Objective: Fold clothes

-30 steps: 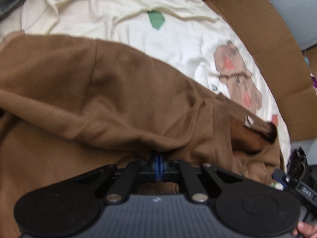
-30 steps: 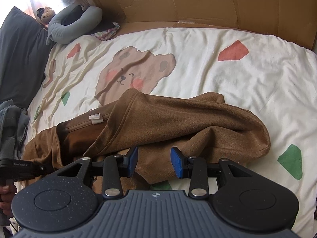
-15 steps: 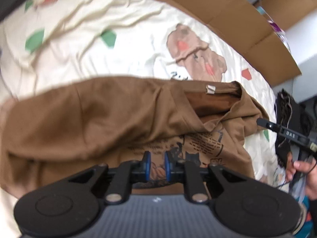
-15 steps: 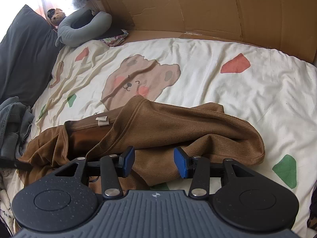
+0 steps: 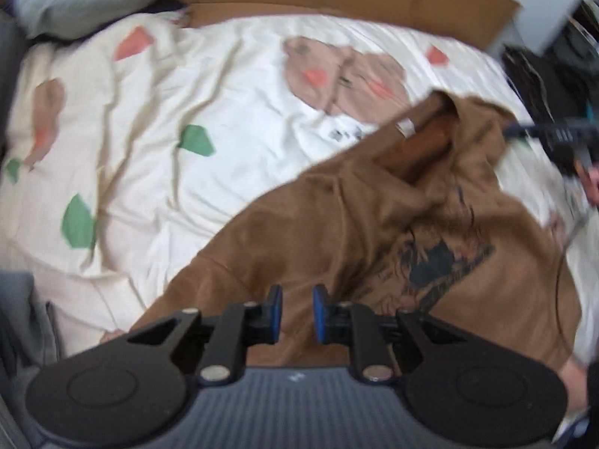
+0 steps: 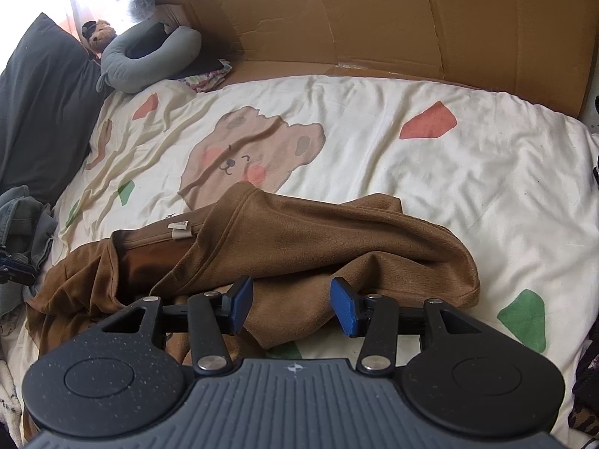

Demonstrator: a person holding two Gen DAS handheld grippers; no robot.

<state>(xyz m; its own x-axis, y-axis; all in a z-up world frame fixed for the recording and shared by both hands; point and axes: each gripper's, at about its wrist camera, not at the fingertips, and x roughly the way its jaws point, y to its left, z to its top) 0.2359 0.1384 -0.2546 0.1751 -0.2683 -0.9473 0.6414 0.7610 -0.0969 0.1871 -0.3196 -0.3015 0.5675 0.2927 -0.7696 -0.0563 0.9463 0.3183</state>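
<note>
Lying crumpled on the bear-print bed sheet (image 6: pixel 430 194), the brown sweatshirt (image 6: pixel 329 239) has one sleeve or side thrown across its body, so the neck opening gapes toward the pillows. Neither tool is holding it. The right gripper (image 6: pixel 291 305) hovers just above the near fold with its jaws spread wide and nothing between them, probably lined up to take that loose edge. The left gripper (image 5: pixel 297 314) hangs over the hem side with its jaws parted by a narrow gap, also empty; cloth shows through the gap but is not pinched. A pale neck label (image 6: pixel 179 230) sits inside the collar, too small to read. On the chest, the left view shows a dark graphic print (image 5: pixel 438 265) with lines of lettering, though motion blur there leaves it illegible. Spreading the garment flat looks like the needed step before any fold.
</note>
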